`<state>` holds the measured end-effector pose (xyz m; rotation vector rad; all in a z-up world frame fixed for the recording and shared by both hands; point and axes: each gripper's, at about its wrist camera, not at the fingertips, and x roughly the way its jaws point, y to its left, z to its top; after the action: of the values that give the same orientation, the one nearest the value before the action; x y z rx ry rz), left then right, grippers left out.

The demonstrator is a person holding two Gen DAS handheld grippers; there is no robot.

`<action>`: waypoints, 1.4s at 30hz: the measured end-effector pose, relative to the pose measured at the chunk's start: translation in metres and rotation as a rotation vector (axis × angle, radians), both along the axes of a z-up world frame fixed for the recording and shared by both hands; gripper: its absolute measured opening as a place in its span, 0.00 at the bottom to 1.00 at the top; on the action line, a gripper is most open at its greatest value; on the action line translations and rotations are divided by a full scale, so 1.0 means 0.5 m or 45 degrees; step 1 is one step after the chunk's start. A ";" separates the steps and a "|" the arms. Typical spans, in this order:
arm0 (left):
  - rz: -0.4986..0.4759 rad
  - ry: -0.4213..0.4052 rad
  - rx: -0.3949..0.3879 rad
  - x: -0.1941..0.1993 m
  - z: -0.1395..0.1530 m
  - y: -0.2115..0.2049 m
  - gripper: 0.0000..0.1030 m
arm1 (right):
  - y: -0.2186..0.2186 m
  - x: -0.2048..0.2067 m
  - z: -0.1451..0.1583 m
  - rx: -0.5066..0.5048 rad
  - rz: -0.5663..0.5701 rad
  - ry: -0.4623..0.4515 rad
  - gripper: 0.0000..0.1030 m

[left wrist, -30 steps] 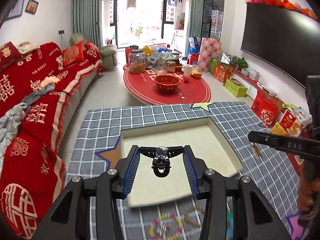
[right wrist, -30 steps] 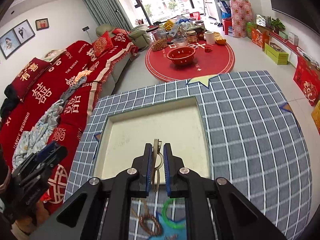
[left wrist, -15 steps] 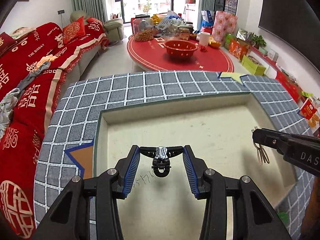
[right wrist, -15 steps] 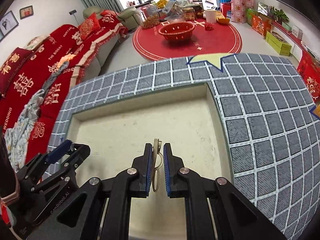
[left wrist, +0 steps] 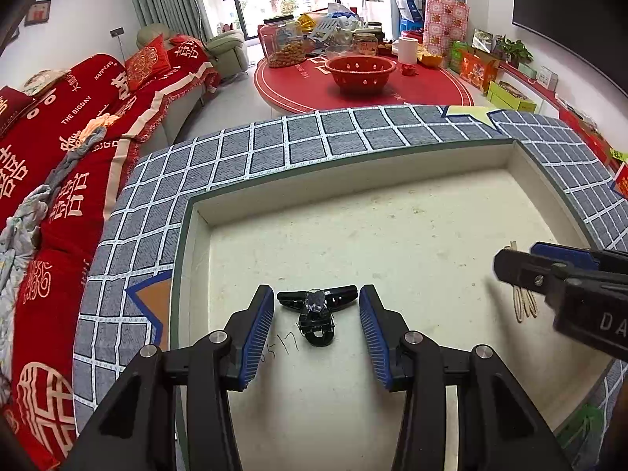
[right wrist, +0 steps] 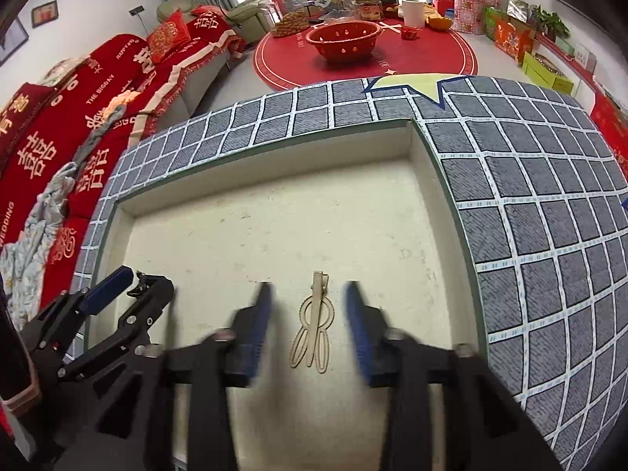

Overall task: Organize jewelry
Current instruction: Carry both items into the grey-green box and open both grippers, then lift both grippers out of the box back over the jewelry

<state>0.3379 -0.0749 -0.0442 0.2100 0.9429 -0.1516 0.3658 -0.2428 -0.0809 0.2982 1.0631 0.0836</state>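
Note:
A shallow cream tray (left wrist: 392,180) (right wrist: 439,172) sits on a grey checked cloth. A black hair claw clip (left wrist: 317,314) lies on the tray floor between the open fingers of my left gripper (left wrist: 316,325); the fingers do not touch it. A beige flat hair clip (right wrist: 314,325) lies on the tray floor between the open, motion-blurred fingers of my right gripper (right wrist: 307,329). The beige clip also shows in the left wrist view (left wrist: 524,306), partly hidden by the right gripper (left wrist: 522,267). The left gripper (right wrist: 133,286) shows at the left of the right wrist view.
The grey checked cloth (left wrist: 274,145) (right wrist: 549,204) surrounds the tray. A green bangle (left wrist: 585,424) lies on the cloth near the tray's near right corner. A red sofa (left wrist: 59,125) stands to the left; a round red table (left wrist: 353,86) with bowls and jars stands beyond.
Both grippers moved forward and down over the tray. The right gripper opened and let go of the beige clip, which now lies on the tray. The black clip also lies loose on the tray.

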 end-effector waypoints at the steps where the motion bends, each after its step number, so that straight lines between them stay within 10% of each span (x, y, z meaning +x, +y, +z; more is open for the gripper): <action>1: 0.005 -0.007 -0.006 -0.001 0.005 0.002 0.57 | -0.004 -0.004 0.002 0.013 -0.021 -0.005 0.60; 4: 0.014 -0.020 -0.035 -0.012 0.020 0.011 0.58 | -0.014 -0.012 0.007 0.084 -0.043 -0.008 0.60; 7: 0.036 -0.061 -0.059 -0.028 0.041 0.021 1.00 | -0.021 -0.027 0.025 0.128 -0.060 -0.028 0.60; 29: -0.005 -0.242 -0.267 -0.315 0.205 0.160 1.00 | 0.027 -0.345 0.273 -0.012 -0.045 -0.533 1.00; 42: 0.030 -0.082 -0.197 -0.453 0.088 0.199 1.00 | 0.014 -0.516 0.220 -0.005 -0.074 -0.373 1.00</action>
<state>0.1116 0.0245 -0.0004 0.0607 0.8654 -0.1938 0.1080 -0.2357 0.0291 0.3025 0.7636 0.0707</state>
